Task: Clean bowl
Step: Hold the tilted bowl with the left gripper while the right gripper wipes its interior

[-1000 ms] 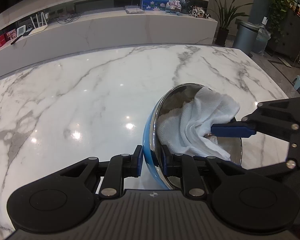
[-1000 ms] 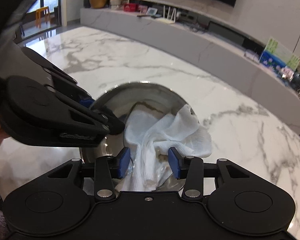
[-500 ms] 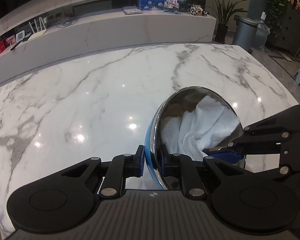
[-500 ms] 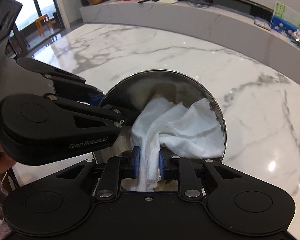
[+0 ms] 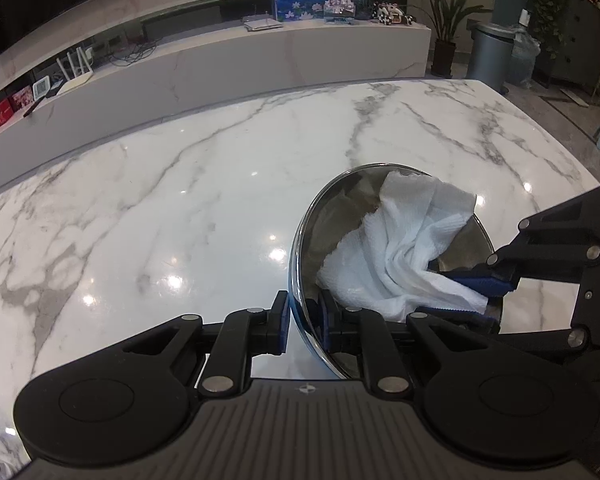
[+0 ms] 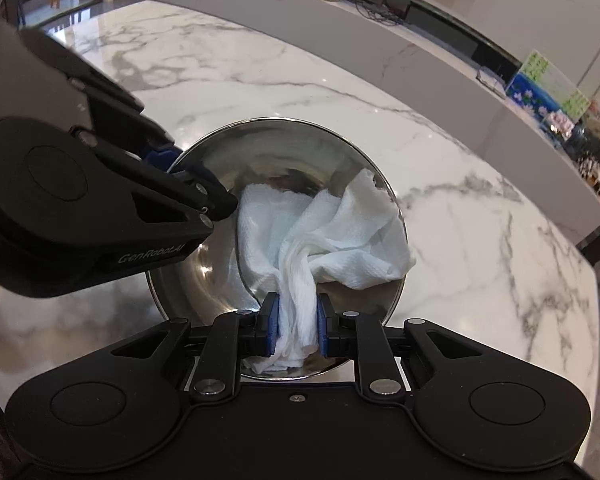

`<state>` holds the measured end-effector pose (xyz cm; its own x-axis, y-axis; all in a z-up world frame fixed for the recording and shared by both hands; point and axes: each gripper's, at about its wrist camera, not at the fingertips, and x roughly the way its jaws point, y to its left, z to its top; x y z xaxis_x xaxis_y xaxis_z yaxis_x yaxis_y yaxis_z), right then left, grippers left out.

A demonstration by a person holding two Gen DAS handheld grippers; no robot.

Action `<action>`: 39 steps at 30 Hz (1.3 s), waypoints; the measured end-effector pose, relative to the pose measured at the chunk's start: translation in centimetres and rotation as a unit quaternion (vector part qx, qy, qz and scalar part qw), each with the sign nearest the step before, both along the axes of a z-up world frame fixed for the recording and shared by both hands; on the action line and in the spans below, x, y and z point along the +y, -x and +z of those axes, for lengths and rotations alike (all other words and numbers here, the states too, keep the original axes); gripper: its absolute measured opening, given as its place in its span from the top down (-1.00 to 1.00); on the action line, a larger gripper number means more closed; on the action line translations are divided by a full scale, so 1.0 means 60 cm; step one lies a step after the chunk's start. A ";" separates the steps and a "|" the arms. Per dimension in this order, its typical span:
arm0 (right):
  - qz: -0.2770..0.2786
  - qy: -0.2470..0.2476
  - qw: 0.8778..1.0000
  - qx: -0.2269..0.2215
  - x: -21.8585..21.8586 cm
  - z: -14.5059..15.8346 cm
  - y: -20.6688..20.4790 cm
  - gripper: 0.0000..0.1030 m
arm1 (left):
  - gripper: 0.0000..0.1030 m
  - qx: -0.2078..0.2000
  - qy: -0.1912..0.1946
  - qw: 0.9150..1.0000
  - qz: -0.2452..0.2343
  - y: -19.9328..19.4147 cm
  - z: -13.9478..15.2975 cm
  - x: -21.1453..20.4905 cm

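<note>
While the left claw [image 5: 303,317] pinches the near rim of the steel bowl [image 5: 332,216], one blue pad outside the wall and one inside, the right claw [image 6: 297,325] is closed tight on a twisted bunch of white cloth [image 6: 324,232]. From that pinch the cloth fans out across the shiny inside of the bowl, and one corner of it laps over the far rim. The bowl is tipped up on its edge toward the right claw, its blue outer skin showing only as a thin line by the left pads. Under it lies the white marble worktop [image 5: 180,200] with grey veins and bright lamp reflections. Beyond the worktop runs a long low marble ledge [image 5: 260,52] carrying a white router, a painted picture of water lilies and some small trinkets, with a potted plant [image 5: 444,28] and a grey bin [image 5: 488,56] off at its far end.
</note>
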<state>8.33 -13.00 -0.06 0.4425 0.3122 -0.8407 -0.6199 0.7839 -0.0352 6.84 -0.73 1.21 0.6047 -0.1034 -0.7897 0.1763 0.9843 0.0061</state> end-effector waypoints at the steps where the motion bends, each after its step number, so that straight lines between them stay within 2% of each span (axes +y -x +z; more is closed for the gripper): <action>1: -0.002 0.004 1.000 -0.003 0.000 0.000 0.001 0.67 | 0.68 0.003 0.008 1.000 0.005 0.001 -0.002 0.003; 2: -0.005 0.008 1.000 -0.006 0.000 0.000 0.001 0.67 | 0.67 0.006 0.016 1.000 0.010 0.002 -0.003 0.005; 5: -0.013 0.008 1.000 -0.011 0.003 -0.004 -0.002 0.67 | 0.45 0.015 0.039 0.999 0.024 0.004 -0.008 0.013; 7: -0.021 0.003 1.000 -0.011 0.006 -0.006 -0.003 0.67 | 0.20 0.022 0.056 0.998 0.036 0.006 -0.011 0.019; 10: -0.020 0.005 1.000 -0.017 0.008 -0.008 0.000 0.67 | 0.16 0.032 0.084 0.994 0.060 0.009 -0.011 0.033; 13: -0.020 0.006 1.000 -0.020 0.009 -0.010 0.001 0.67 | 0.16 0.034 0.094 0.993 0.066 0.012 -0.011 0.040; 15: -0.022 0.001 1.000 -0.016 0.008 -0.010 0.000 0.67 | 0.24 0.031 0.094 0.993 0.061 0.014 -0.009 0.041; 16: -0.022 0.000 1.000 -0.015 0.011 -0.010 -0.002 0.67 | 0.41 0.029 0.091 0.994 0.055 0.014 -0.007 0.039; 17: -0.022 -0.001 1.000 -0.016 0.015 -0.009 -0.003 0.67 | 0.47 0.027 0.087 0.995 0.049 0.015 -0.005 0.037; 20: -0.021 0.004 1.000 -0.018 0.020 -0.009 -0.001 0.67 | 0.50 0.021 0.070 0.997 0.038 0.014 -0.002 0.031; 25: -0.008 -0.007 1.000 -0.001 0.017 -0.007 0.000 0.67 | 0.66 0.011 0.041 0.999 0.028 0.011 0.003 0.022; 29: 0.008 -0.052 0.998 0.038 0.016 -0.005 0.000 0.66 | 0.75 0.000 0.022 1.000 0.017 0.009 0.011 0.010; 31: 0.014 -0.061 0.997 0.043 0.018 -0.005 0.002 0.66 | 0.76 -0.002 0.014 1.000 0.013 0.009 0.011 0.007; 37: 0.021 -0.010 0.999 0.021 0.029 -0.005 0.011 0.67 | 0.75 -0.006 -0.007 1.000 0.003 0.008 0.011 0.001; 39: 0.028 0.023 0.999 -0.002 0.037 -0.005 0.021 0.67 | 0.75 -0.008 -0.015 1.000 -0.001 0.008 0.011 -0.001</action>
<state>7.10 -10.75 -0.33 0.4287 0.2974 -0.8531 -0.6628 0.7452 -0.0733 6.36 -0.78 1.84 0.6168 -0.0815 -0.7829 0.1774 0.9834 0.0374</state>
